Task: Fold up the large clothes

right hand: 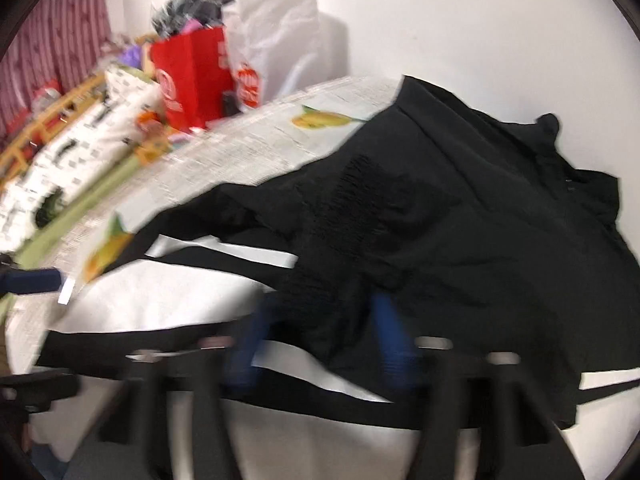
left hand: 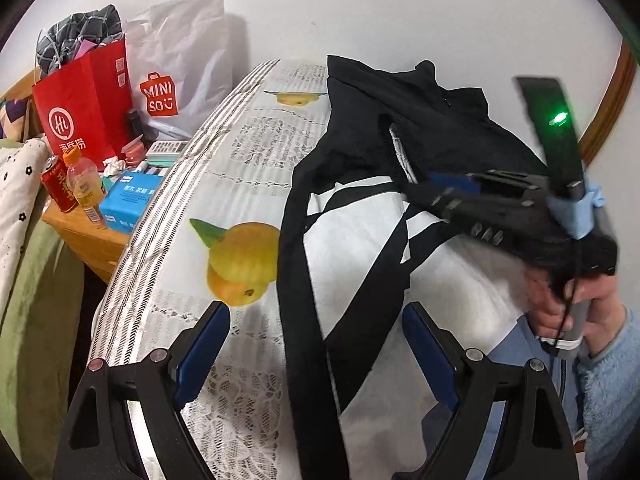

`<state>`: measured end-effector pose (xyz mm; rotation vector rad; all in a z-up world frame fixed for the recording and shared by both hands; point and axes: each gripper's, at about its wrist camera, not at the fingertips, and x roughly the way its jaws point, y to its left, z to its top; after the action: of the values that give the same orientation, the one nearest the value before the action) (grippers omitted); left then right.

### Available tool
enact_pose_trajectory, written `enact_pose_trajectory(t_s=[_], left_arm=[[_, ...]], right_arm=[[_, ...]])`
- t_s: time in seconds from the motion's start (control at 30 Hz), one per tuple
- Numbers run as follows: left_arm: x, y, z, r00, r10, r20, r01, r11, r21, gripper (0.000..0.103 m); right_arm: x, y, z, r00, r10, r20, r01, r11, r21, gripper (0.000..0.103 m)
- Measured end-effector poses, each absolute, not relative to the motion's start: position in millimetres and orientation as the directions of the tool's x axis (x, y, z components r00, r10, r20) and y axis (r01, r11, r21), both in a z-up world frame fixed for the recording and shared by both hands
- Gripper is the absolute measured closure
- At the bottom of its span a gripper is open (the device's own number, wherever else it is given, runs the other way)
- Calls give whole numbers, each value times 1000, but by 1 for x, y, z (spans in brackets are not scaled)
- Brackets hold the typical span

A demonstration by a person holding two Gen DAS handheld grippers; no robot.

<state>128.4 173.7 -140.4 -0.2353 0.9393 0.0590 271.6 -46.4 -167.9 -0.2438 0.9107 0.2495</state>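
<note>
We see a black-and-white garment (left hand: 360, 184) spread over a surface (left hand: 240, 152) covered with a lace cloth printed with yellow fruit. The left gripper (left hand: 316, 344) hovers above the near end of the garment with its blue-padded fingers (left hand: 204, 344) wide apart, a long black strip of the garment running between them without touching either pad. The right gripper (right hand: 320, 344) sits low at the garment's dark middle part; black fabric lies between its blue fingers (right hand: 390, 340), which stand fairly close together, but the heavy blur keeps us from telling whether they press on the cloth.

The left wrist view shows what the other cannot: the right gripper from the side, held by a hand (left hand: 576, 300) in a pale blue fleecy sleeve, with a green light on its upright part. It also shows clearly a bedside stand crowded with a red paper bag (left hand: 84, 108), a white shopping bag (left hand: 180, 64), a bottle (left hand: 86, 188) and a blue box (left hand: 130, 200). The right wrist view is smeared but adds a red striped curtain (right hand: 52, 40).

The garment is mostly black and crumpled at its far end, with a white panel crossed by black bands nearer us.
</note>
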Motion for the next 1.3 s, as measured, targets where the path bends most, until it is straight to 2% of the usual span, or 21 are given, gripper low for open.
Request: enact_pose_trajectory(t_s=[0.03, 0.07, 0.2, 0.37, 0.47, 0.6, 0.7, 0.77, 0.83, 0.9, 1.13, 1.3], left_arm=[[129, 173, -139, 591, -50, -805, -156, 972, -174, 16], [130, 172, -138, 591, -49, -805, -157, 972, -174, 16], [133, 165, -131, 598, -44, -800, -153, 974, -169, 16], [139, 152, -120, 618, -50, -785, -134, 977, -168, 16], [144, 144, -117, 624, -58, -779, -127, 976, -175, 16], [151, 135, -115, 621, -60, -782, -121, 978, -172, 16], [155, 127, -116, 615, -60, -786, -114, 980, -164, 16], [156, 121, -116, 610, -60, -790, -108, 981, -158, 16], [157, 117, -117, 606, -61, -793, -101, 983, -153, 16], [157, 112, -117, 601, -63, -797, -93, 984, -149, 16], [159, 101, -112, 603, -57, -796, -81, 988, -132, 16], [157, 96, -103, 630, -37, -775, -76, 991, -108, 16]], right_arm=[[266, -53, -160, 599, 105, -794, -301, 948, -102, 92], [262, -58, -150, 623, 99, -776, -279, 955, -103, 95], [241, -109, -96, 723, 107, -683, -174, 984, -30, 96], [205, -210, -42, 819, -42, -572, 54, 999, 4, 96], [183, -277, -30, 820, -148, -553, 198, 980, 31, 96], [159, -340, -38, 771, -282, -571, 339, 941, -7, 95], [142, -380, -52, 731, -312, -607, 403, 915, 16, 88], [132, -398, -65, 701, -308, -643, 422, 906, 26, 79], [122, -410, -75, 677, -338, -653, 447, 895, 1, 60], [112, -413, -83, 661, -375, -650, 458, 888, -47, 49], [110, -415, -111, 571, -476, -669, 476, 856, -203, 48], [77, -426, -110, 580, -461, -672, 526, 841, -123, 47]])
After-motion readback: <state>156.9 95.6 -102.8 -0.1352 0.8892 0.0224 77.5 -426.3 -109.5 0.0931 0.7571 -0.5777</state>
